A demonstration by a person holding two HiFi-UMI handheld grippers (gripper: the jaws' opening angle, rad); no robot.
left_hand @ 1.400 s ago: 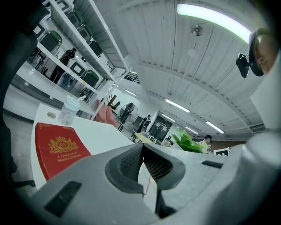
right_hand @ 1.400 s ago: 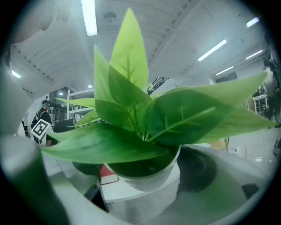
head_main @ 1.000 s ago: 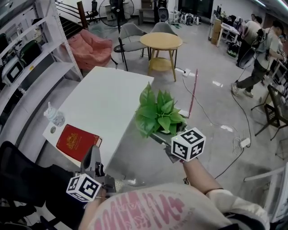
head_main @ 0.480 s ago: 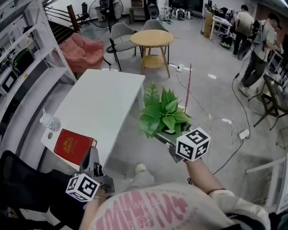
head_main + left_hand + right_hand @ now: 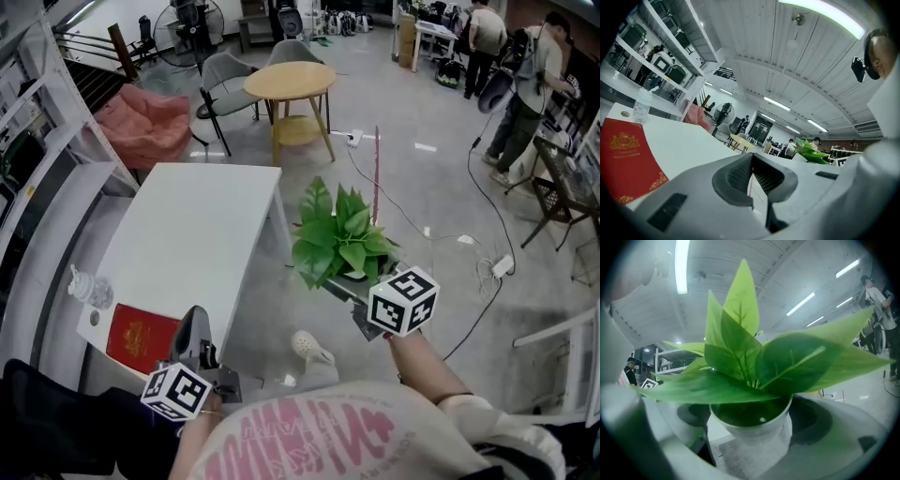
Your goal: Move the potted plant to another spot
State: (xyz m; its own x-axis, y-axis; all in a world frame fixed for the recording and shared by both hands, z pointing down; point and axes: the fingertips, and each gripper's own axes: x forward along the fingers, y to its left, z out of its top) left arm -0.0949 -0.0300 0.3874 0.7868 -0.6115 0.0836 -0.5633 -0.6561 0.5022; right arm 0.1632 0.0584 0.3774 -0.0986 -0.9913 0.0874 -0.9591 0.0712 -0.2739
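The potted plant (image 5: 339, 239), broad green leaves in a small white pot, hangs in the air over the floor, to the right of the white table (image 5: 192, 230). My right gripper (image 5: 349, 284) is shut on the pot, its fingertips hidden under the leaves. In the right gripper view the white pot (image 5: 752, 430) sits squeezed between both fingers, and the leaves (image 5: 745, 366) fill the picture. My left gripper (image 5: 194, 323) is low at the left by the table's near corner, shut and holding nothing. In the left gripper view its fingers (image 5: 736, 176) meet in front of the tabletop.
A red book (image 5: 141, 339) and a clear bottle (image 5: 84, 287) lie at the table's near left end. Grey shelving (image 5: 37, 159) runs along the left. A round wooden table (image 5: 289, 82), chairs and a pink beanbag (image 5: 141, 127) stand beyond. Cables (image 5: 469, 239) cross the floor; people stand far right.
The plant, still in my right gripper, has drawn away from the table's right edge and now hangs over the floor. The table has slid left in view. A shoe shows below.
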